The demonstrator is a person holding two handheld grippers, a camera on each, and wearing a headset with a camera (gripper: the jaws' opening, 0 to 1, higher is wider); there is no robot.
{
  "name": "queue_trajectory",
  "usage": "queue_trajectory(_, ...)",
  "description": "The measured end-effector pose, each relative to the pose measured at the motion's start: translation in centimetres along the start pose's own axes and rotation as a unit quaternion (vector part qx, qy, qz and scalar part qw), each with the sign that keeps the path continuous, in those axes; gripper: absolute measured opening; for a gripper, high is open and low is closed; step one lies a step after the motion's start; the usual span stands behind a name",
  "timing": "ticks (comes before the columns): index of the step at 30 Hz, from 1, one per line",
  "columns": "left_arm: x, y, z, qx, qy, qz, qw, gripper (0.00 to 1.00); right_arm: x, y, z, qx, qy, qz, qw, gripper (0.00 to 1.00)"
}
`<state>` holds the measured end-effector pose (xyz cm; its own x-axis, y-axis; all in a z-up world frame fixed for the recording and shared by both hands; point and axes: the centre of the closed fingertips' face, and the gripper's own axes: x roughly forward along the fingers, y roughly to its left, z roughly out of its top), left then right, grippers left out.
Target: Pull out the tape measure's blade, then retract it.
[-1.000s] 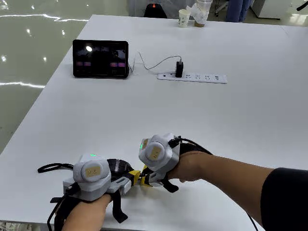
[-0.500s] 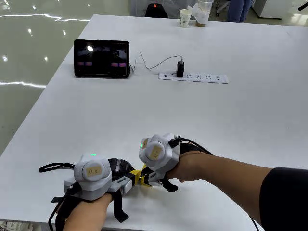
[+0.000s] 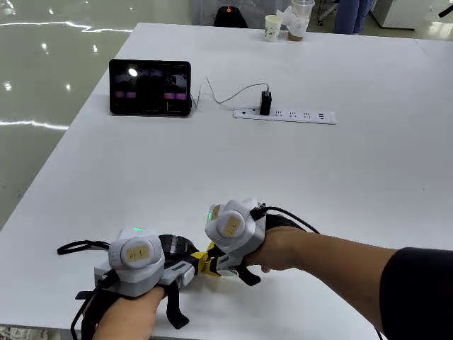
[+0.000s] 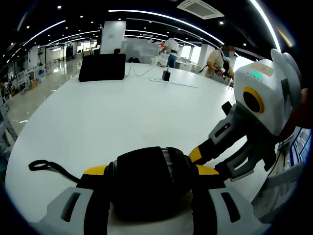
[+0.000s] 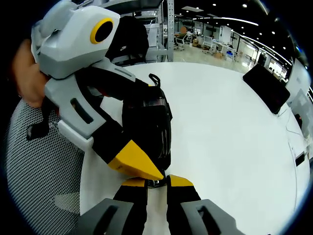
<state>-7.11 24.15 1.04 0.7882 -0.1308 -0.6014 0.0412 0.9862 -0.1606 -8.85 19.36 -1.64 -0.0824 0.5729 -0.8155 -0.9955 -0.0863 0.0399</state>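
Observation:
A black tape measure (image 3: 177, 247) lies near the table's front edge, its case held between the yellow-tipped jaws of my left gripper (image 4: 149, 169), which is shut on it. In the left gripper view the case (image 4: 151, 182) sits low in the middle. My right gripper (image 5: 157, 182) meets the case (image 5: 151, 122) from the other side, its jaws nearly closed on the small metal blade tip at the case's mouth. In the head view the left gripper (image 3: 185, 268) and right gripper (image 3: 207, 261) stand tip to tip. The blade itself is hidden inside the case.
The tape measure's black wrist strap (image 3: 74, 246) trails left on the white table (image 3: 318, 184). Farther back are a dark tablet (image 3: 149, 87), a power strip (image 3: 287, 113) with a plugged charger, and paper cups (image 3: 271, 27). The table's near edge runs just below the grippers.

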Motion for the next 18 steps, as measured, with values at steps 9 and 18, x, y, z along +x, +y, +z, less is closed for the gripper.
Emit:
queue_trajectory(9, 0.03, 0.02, 0.03, -0.003, -0.001, 0.0, 1.0, 0.63, 0.21, -0.01, 0.23, 0.001, -0.002, 0.004, 1.0, 0.11)
queue_trajectory(18, 0.03, 0.01, 0.04, -0.004, -0.002, 0.0, 1.0, 0.63, 0.25, 0.1, 0.28, -0.008, -0.009, 0.01, 0.9999, 0.11)
